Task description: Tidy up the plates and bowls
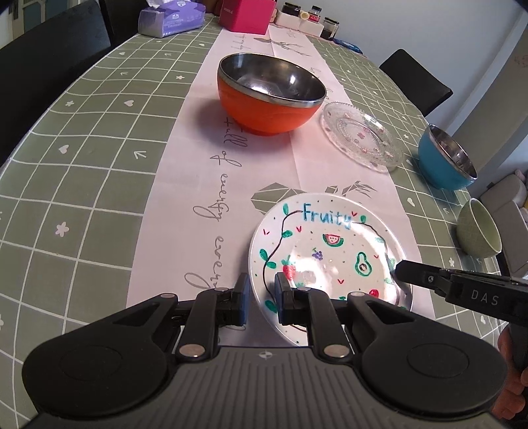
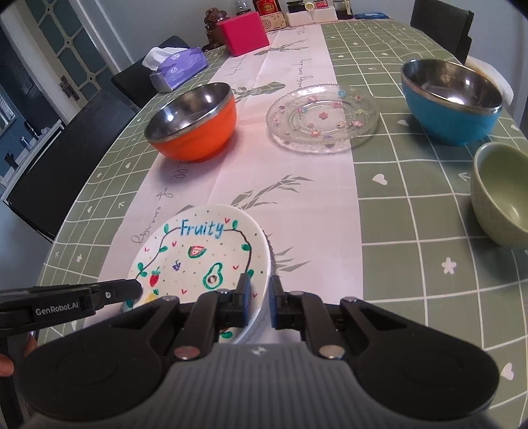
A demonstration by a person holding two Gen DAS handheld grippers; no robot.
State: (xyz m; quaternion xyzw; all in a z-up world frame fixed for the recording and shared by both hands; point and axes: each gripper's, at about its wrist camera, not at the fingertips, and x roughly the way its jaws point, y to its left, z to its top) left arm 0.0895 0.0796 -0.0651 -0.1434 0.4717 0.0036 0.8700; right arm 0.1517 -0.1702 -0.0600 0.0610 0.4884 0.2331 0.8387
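A white "Fruity" plate (image 1: 330,250) (image 2: 201,250) with fruit drawings sits near the table's front. My left gripper (image 1: 261,290) straddles its left rim, one finger outside and one on the plate, jaws narrowly apart. My right gripper (image 2: 259,292) straddles the right rim the same way. Each gripper shows in the other's view, the right one (image 1: 406,270) and the left one (image 2: 132,288). Farther back stand an orange bowl (image 1: 269,95) (image 2: 194,122), a clear glass plate (image 1: 361,135) (image 2: 321,117), a blue bowl (image 1: 444,160) (image 2: 450,100) and a green bowl (image 1: 478,232) (image 2: 501,193).
A green checked tablecloth (image 1: 82,148) with a pink runner (image 2: 290,184) covers the table. At the far end are a tissue pack (image 1: 170,16) (image 2: 176,67), a pink box (image 1: 247,15) (image 2: 246,31) and jars (image 1: 330,28). Black chairs (image 2: 66,158) stand along the sides.
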